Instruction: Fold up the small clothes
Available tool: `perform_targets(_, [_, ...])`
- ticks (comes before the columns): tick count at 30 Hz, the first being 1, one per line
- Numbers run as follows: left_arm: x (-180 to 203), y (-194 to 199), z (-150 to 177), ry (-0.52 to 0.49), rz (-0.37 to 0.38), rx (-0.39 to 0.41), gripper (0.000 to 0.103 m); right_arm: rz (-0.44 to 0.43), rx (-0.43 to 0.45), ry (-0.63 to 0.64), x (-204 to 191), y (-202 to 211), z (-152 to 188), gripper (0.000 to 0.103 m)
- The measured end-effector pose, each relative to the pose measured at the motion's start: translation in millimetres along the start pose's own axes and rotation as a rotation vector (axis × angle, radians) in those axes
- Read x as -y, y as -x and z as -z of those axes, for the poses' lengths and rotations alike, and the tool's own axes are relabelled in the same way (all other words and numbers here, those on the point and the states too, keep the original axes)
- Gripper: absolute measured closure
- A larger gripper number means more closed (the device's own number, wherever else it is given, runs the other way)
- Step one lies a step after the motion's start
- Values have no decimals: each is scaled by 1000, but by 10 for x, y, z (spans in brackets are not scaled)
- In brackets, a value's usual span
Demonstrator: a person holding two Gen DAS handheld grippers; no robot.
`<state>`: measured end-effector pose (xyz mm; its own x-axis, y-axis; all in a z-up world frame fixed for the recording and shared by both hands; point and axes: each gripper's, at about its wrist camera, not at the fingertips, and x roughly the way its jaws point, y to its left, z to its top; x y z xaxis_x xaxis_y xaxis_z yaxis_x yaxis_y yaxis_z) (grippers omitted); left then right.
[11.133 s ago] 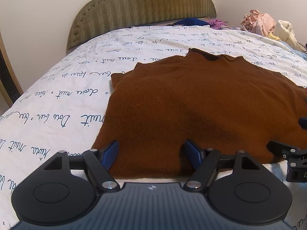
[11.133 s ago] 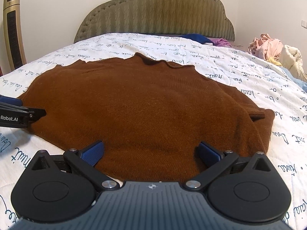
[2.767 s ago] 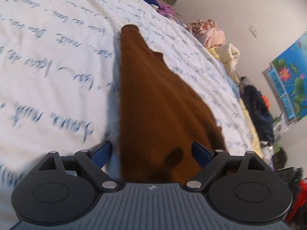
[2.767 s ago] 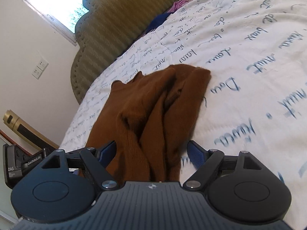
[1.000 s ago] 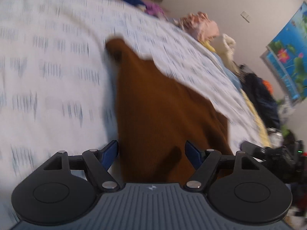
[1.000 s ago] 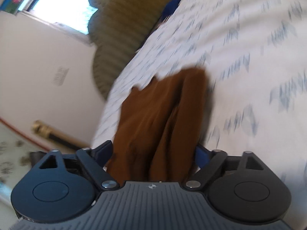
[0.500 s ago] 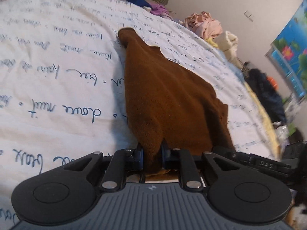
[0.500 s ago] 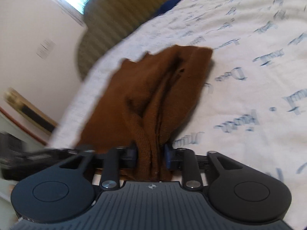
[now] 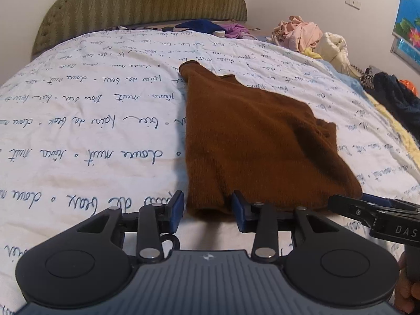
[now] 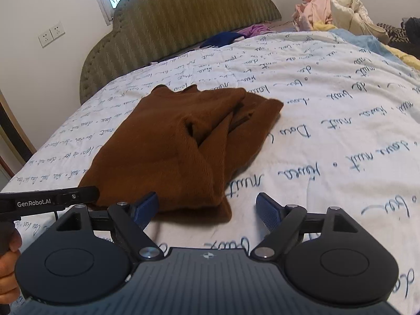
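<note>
sweater (image 9: 252,141) on bed (image 9: 92,131) | headboard (image 9: 141,8) behind | clothes pile (image 9: 309,36) far right

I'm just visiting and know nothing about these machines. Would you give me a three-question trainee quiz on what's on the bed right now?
1. True or false: the left tongs are clamped on the brown sweater.
2. What pattern is on the white bedspread? A) stripes B) handwriting C) flowers
3. Fill in: the right tongs are ____.

Key: 1 false, both tongs are open with the sweater's near edge between the pads. 2 B. 3 open.
</note>
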<state>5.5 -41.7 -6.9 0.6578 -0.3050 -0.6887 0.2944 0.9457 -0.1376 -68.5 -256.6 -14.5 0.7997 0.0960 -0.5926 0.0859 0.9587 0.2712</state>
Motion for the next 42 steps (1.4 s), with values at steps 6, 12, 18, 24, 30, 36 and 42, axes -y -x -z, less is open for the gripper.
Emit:
perform_targets(6, [-70,118,61,24,-53,-8,39,-2,-13,6,-98,101,66,19])
perform_targets(12, [-340,564,3,63,-224,58,37,-137,-105,-41,-256,281,76,13])
perform_targets(18, [-344,692,16,-8,-281,111,13,-330,-130,-165,-277,404,52,3])
perform_targets(24, [-107,389,193,-2,-183,61,13,-30,47,14,-489,408,100,4])
perform_targets(30, [-14,283,283,-19,-182,81,13,82,64,56,-485,286,187,3])
perform_targets(36, [-82,193,328,28,-178,53,13,104,47,63,-409,194,271,3])
perform_targets(42, [-113,115,374,54,-186,32,13,132,42,63,-341,125,308,2])
